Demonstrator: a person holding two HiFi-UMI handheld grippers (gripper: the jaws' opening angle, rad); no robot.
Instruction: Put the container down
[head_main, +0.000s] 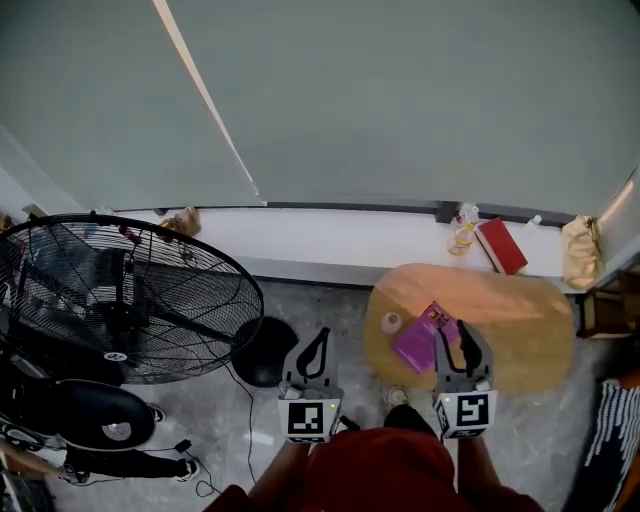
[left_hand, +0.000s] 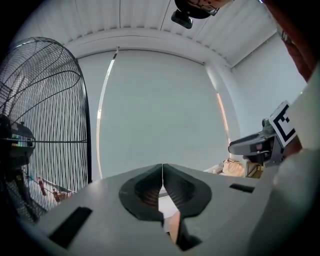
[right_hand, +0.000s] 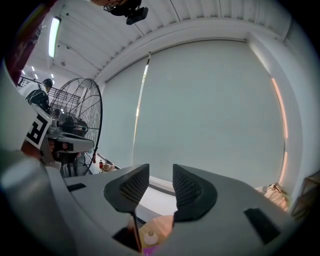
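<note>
Office-like indoor room: big floor fan (head_main: 120, 300), roller blinds (head_main: 400, 100), window ledge (head_main: 350, 238), round wooden table (head_main: 525, 325).

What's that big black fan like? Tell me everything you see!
The fan is big and round, with a black wire cage, likely metal, and dark blades and a hub inside. It stands on the grey floor at the left, near the white ledge. Its far left edge runs out of the head view.
</note>
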